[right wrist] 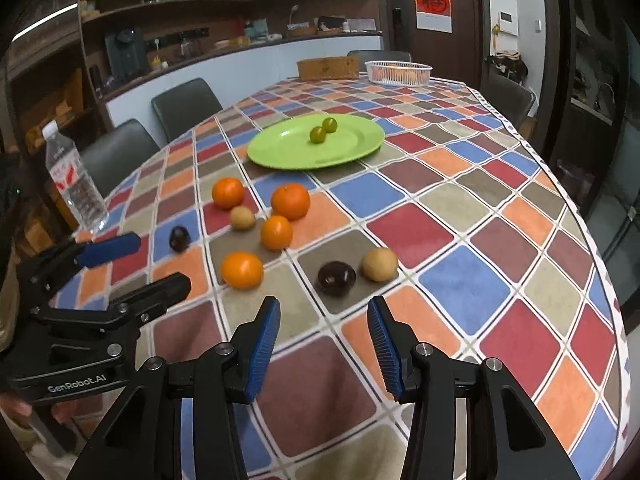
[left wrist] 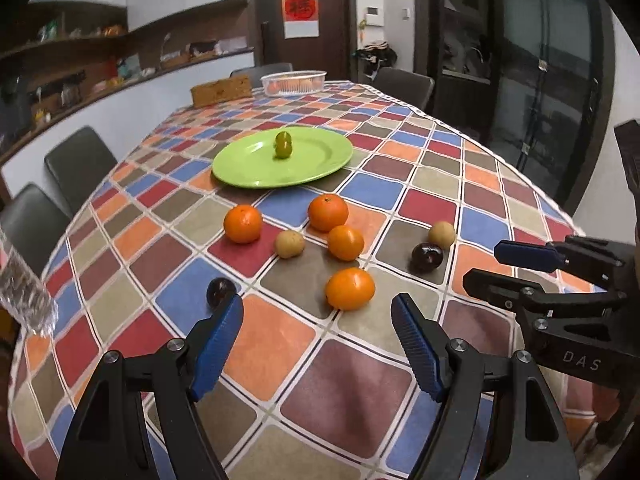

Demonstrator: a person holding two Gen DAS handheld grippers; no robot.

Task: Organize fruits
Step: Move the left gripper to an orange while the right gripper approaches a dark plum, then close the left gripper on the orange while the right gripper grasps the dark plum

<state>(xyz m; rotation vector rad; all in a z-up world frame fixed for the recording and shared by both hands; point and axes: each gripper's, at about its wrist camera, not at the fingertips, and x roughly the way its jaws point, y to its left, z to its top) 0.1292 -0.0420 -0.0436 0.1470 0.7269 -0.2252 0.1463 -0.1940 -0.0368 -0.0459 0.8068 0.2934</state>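
A green plate (left wrist: 320, 160) (right wrist: 352, 148) holds two small green fruits (right wrist: 323, 130) (left wrist: 283, 145) on the checked tablecloth. In front of it lie several oranges (left wrist: 349, 288) (right wrist: 241, 270), two tan round fruits (left wrist: 289, 244) (right wrist: 379, 265) and two dark plums (left wrist: 427, 257) (right wrist: 336, 278). My left gripper (left wrist: 318, 316) is open and empty above the cloth, just short of the nearest orange. My right gripper (right wrist: 324, 318) is open and empty, just short of the dark plum. Each gripper shows in the other's view, the right one (left wrist: 492, 268) and the left one (right wrist: 156, 262).
A clear water bottle (right wrist: 76, 180) (left wrist: 22, 288) stands at the table's left edge. A white basket (right wrist: 398, 72) with oranges and a wooden box (right wrist: 328, 68) sit at the far end. Dark chairs (right wrist: 186, 102) line the left side. The table edge curves along the right.
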